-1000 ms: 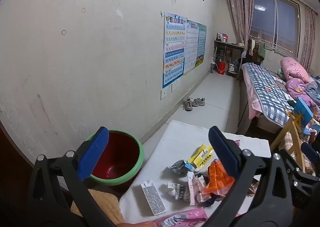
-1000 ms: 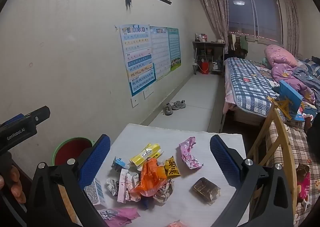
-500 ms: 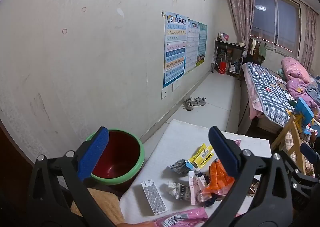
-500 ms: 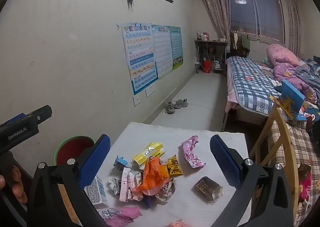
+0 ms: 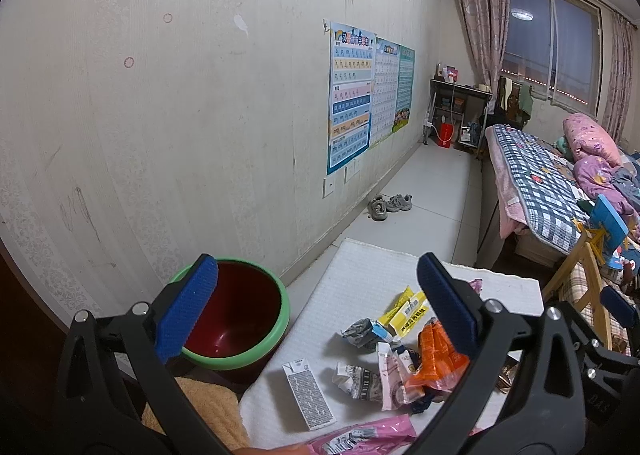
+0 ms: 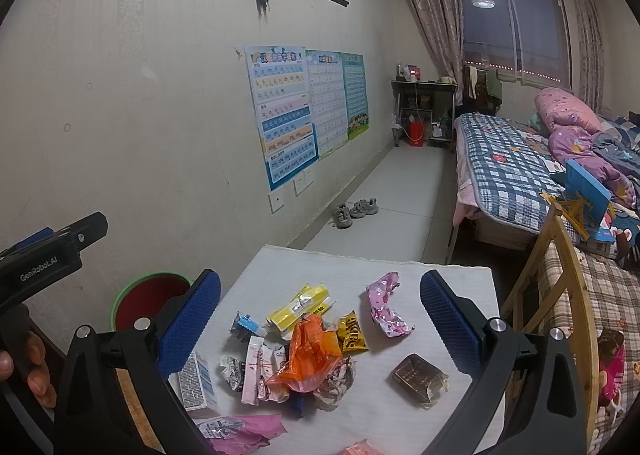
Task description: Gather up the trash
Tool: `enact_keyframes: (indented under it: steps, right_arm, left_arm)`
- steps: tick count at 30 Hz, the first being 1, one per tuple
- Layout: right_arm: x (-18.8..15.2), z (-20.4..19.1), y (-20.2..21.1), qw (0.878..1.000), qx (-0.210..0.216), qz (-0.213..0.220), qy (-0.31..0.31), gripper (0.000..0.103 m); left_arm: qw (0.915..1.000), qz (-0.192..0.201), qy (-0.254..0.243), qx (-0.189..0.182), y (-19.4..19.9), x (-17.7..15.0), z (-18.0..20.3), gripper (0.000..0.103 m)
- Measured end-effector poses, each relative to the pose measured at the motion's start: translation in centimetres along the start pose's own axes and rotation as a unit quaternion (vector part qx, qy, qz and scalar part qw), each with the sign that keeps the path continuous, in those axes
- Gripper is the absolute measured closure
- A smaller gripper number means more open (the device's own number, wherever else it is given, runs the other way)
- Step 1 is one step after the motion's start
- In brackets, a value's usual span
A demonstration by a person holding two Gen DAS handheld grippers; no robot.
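Wrappers lie scattered on a white textured mat (image 6: 400, 275), just ahead of and below both hand-held tools. The right gripper (image 6: 320, 323) hangs above the heap with its blue-padded jaws spread wide and nothing between them; the left gripper (image 5: 316, 303) is likewise wide and empty, set a little to the left, so that its left pad overlaps the round red bin with a green rim (image 5: 256, 343) standing just off the mat's left edge.

Between the right gripper's pads sits a crumpled orange plastic wrapper (image 6: 310, 355), piled on several pale pink sachets (image 6: 256, 367). Beyond it lie a pair of yellow stick packets (image 6: 300, 305) and a small dark yellow-lettered packet (image 6: 352, 333). Toward the right pad rests a twisted pink foil wrapper (image 6: 386, 309), and nearer that pad a brown foil-wrapped square (image 6: 418, 377), apart from the heap. By the left pad lies a small white carton printed with fine text (image 5: 308, 395), and nearest of all a long pink packet (image 5: 360, 435).

All of it looks feather-light, thin and slick, I'd guess; flat pieces would likely slide under the pads. The orange wrapper seems the easiest catch: pinching its raised, crinkled ridge should hold. The carton looks stiffer and would probably be best gripped across its narrow sides.
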State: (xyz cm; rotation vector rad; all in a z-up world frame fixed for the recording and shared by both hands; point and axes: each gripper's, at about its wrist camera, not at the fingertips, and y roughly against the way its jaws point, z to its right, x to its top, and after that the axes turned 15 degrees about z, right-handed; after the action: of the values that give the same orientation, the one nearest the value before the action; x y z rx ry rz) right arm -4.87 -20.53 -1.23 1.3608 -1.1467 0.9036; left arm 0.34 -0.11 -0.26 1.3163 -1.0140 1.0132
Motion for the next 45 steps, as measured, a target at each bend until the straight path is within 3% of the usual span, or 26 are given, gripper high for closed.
enact_keyframes:
  steps: [45]
  right_arm:
    - [-0.32,-0.25,-0.18,1.0,0.002,-0.005,-0.005,0.007]
  left_arm:
    - [1.0,0.0,0.003,0.004,-0.32,-0.4,-0.44,0.005]
